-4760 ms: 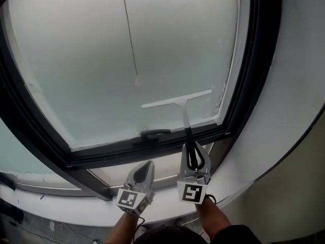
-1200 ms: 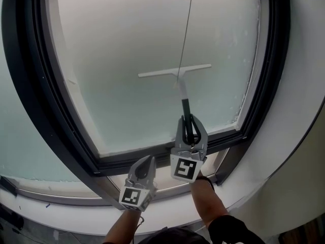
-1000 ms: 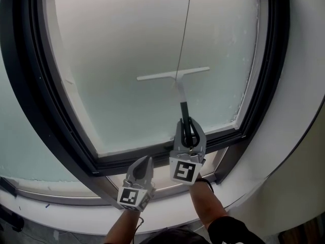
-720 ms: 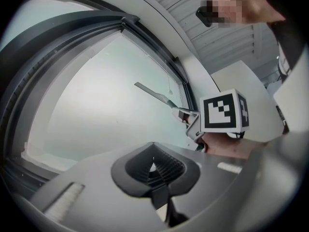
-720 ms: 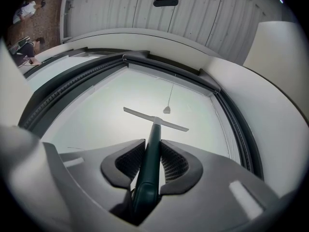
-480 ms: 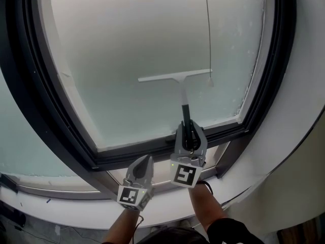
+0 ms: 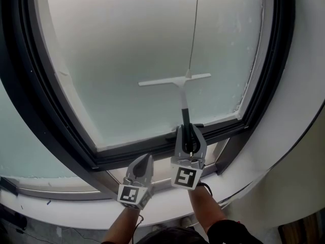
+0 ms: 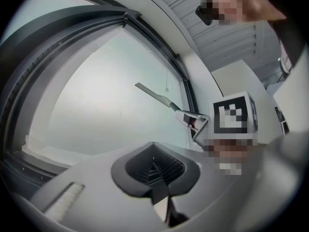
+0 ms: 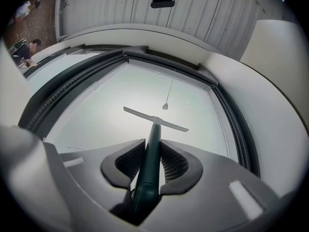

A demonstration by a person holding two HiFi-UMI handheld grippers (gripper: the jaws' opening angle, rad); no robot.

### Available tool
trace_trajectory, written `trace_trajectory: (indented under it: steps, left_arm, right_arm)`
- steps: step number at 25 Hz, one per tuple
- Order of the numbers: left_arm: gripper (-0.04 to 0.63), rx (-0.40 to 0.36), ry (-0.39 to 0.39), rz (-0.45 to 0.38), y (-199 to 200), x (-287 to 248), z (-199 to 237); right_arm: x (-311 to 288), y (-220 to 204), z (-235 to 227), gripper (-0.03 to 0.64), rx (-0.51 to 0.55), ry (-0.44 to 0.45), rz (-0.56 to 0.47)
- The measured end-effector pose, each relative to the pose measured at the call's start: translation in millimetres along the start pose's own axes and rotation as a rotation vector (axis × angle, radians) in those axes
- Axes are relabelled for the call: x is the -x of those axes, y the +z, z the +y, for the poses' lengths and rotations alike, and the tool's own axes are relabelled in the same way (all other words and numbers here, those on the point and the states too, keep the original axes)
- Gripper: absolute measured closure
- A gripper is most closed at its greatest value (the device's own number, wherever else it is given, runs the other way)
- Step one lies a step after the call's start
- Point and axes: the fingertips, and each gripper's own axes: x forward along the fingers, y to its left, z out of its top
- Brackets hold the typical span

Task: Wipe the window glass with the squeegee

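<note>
1. The right claw (image 7: 188, 136) (image 9: 153, 153) is clamped on the dark green handle of the squeegee (image 7: 181, 93) (image 9: 154, 122). The handle runs straight up between the two ribbed pads.
2. The squeegee points up and away from the person. Its white blade lies roughly level across the lower middle of the window glass (image 7: 127, 60) (image 9: 120, 95), right of centre.
3. The blade looks to be on the glass, but contact is hard to confirm from these angles.
4. The left claw (image 7: 146, 162) (image 8: 154, 167) is closed with its pads together and nothing between them. It is low and left of the right claw, below the bottom rail of the dark window frame (image 7: 51, 111).
5. The left gripper view sees the squeegee (image 8: 154, 93) side-on against the glass, with the right claw (image 8: 193, 122) and its marker cube (image 8: 235, 116) at the right.
6. A thin pull cord (image 7: 195, 24) (image 9: 170, 92) hangs down the pane. In the right gripper view its small end piece sits just above the blade. In the head view it lines up with the blade's right half.
7. The glass is frosted and pale all over.
8. A white curved wall surround (image 7: 304, 85) wraps the right side and bottom of the frame.
9. Both of the person's forearms come in from the bottom edge of the head view, the right forearm (image 7: 205, 207) being higher than the left.
</note>
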Motion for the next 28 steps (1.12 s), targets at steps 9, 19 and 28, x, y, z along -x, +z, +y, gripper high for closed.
trace_trajectory:
  steps: [9, 19, 28]
  left_arm:
    - [0.597, 0.028, -0.057, 0.034, -17.4, 6.6, 0.7]
    - [0.597, 0.031, -0.043, 0.050, -24.2, 7.9, -9.1]
    - [0.597, 0.025, -0.006, 0.075, -30.9, 9.3, -12.0]
  right_arm:
    - [16.5, -17.9, 7.0, 0.517, -0.013, -0.011, 0.034]
    - [33.0, -38.9, 9.4, 0.517, 0.007, 0.025, 0.083]
    - [42.2, -49.7, 12.1, 0.517, -0.007, 0.039, 0.098]
